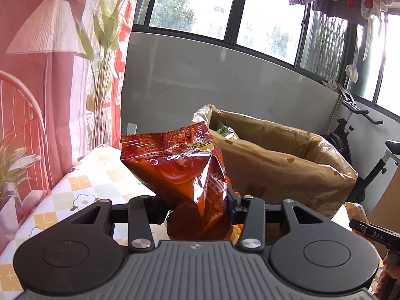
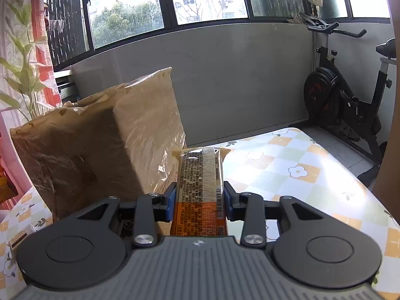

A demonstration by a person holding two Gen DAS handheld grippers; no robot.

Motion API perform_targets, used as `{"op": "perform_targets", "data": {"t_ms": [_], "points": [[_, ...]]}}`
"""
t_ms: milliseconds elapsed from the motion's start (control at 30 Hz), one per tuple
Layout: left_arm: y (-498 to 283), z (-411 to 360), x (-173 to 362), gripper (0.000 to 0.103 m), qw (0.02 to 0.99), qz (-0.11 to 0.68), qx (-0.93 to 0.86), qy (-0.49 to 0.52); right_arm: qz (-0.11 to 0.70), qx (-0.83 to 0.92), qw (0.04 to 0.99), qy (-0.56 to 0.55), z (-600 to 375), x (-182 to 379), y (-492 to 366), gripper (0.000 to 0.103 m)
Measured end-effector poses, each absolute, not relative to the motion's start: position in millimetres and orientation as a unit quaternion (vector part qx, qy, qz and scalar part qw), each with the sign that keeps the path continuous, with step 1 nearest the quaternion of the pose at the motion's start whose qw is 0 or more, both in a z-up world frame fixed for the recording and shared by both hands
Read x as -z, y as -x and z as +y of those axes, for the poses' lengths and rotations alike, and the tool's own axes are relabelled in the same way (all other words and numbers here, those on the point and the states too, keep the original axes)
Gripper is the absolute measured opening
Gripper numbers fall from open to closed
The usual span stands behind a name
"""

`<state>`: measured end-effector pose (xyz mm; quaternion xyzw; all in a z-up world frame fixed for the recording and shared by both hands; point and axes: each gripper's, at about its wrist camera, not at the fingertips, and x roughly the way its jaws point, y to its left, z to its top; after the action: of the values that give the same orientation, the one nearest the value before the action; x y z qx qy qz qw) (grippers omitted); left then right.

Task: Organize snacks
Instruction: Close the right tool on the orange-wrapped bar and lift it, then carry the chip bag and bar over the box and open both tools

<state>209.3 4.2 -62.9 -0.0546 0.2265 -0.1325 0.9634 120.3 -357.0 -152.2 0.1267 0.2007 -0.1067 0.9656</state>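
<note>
1. Left gripper: jaws clamped on the lower part of a red snack bag. The bag is clear of the table and stands crumpled above the fingers.
2. Behind and to the right of it is the brown box, lined with clear plastic, top open; some green packaging shows inside.
3. Right gripper: blue pads pressed on both long edges of an orange-and-white snack packet, label side up, held off the table beside the box.
4. Judged step: carrying both snacks to the box.
5. To do it well: clear the rim before lowering; keep the loose liner from snagging; drop one at a time, releasing only over the opening.
</note>
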Motion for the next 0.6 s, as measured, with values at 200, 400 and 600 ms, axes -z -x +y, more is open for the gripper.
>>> {"op": "perform_targets", "data": {"t_ms": [200, 400, 600], "points": [[-208, -2, 52, 0.046, 0.97, 0.181, 0.126, 0.101, 0.186, 0.068, 0.977, -0.08, -359, 105, -139, 0.038], [-202, -14, 27, 0.046, 0.977, 0.138, 0.131, 0.096, 0.139, 0.036, 0.988, -0.053, -352, 56, -156, 0.038], [-227, -38, -1, 0.046, 0.974, 0.145, 0.16, 0.071, 0.128, -0.014, 0.991, -0.028, -331, 25, -194, 0.038]]}}
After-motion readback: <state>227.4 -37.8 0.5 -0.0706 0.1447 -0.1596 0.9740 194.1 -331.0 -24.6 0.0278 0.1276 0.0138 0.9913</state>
